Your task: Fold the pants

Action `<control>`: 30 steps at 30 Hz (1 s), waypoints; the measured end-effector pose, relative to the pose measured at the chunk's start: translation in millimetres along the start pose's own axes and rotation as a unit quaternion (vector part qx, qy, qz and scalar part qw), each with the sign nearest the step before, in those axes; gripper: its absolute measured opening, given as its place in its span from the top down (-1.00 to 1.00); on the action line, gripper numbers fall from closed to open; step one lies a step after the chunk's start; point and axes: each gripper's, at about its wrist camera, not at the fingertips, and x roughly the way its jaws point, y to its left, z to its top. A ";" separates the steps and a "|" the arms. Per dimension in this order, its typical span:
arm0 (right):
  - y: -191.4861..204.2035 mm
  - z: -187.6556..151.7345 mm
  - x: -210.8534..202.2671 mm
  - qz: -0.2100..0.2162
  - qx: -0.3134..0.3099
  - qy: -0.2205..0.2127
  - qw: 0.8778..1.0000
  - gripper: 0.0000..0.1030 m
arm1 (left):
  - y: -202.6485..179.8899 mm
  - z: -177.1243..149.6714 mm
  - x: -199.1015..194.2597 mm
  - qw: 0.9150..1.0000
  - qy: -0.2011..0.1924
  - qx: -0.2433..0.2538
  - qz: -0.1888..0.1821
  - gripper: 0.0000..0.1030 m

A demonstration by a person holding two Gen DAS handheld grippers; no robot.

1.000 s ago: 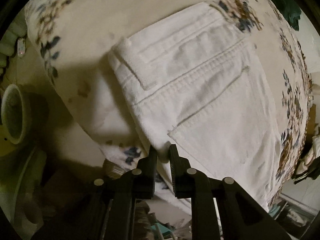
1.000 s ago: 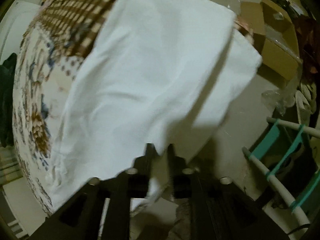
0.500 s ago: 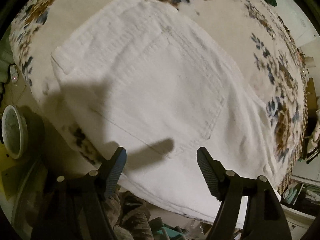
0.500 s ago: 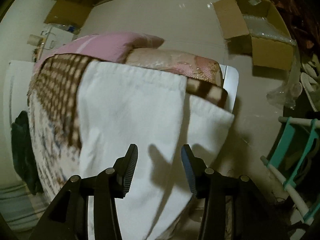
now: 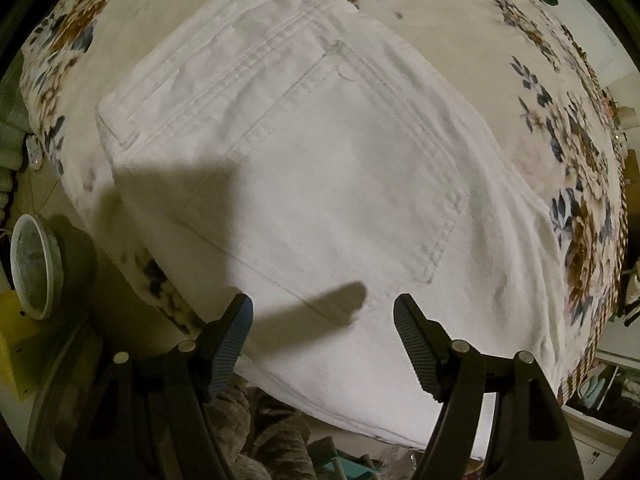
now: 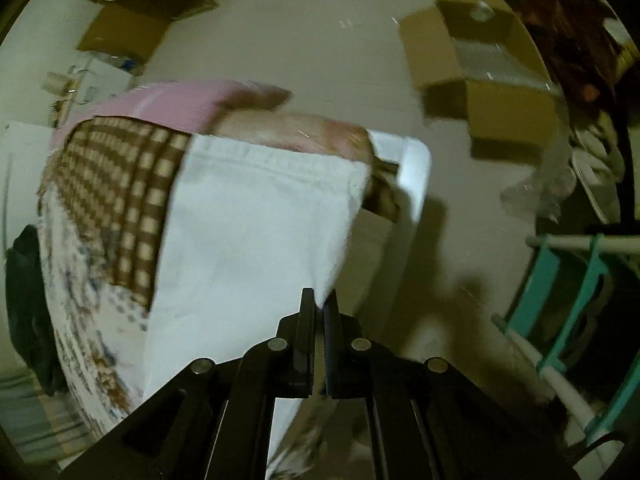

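White pants [image 5: 320, 184] lie flat on a floral bedspread [image 5: 500, 60], waistband and back pocket facing up in the left wrist view. My left gripper [image 5: 322, 316] is open and empty, hovering over the near edge of the pants by the bed's edge. In the right wrist view the leg end of the pants [image 6: 248, 248] lies over a brown checked blanket [image 6: 120, 184]. My right gripper [image 6: 320, 306] is shut on the near corner of the pant leg hem.
A round white container [image 5: 34, 268] sits left of the bed on the floor. Cardboard boxes [image 6: 480, 76] stand on the floor beyond the bed end. A teal and white rack [image 6: 568, 292] is at the right. A pink pillow [image 6: 172, 100] lies at the bed's end.
My left gripper let go of the pants, opened and lifted back. My right gripper released the leg, opened, then shut again on the near hem corner.
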 end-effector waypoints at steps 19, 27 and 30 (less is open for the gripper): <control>-39.9 14.8 45.5 0.160 0.060 0.019 0.985 -0.17 | -132.4 -70.6 15.6 0.978 0.043 0.202 -0.030 -0.63; 1.0 17.8 4.1 0.189 -0.040 -0.031 0.981 0.81 | -189.6 -108.8 34.1 0.961 0.050 0.272 -0.025 -0.63; 6.4 25.1 9.3 0.201 -0.069 -0.025 0.977 0.78 | -194.4 -112.8 42.2 0.958 0.047 0.283 -0.016 -0.63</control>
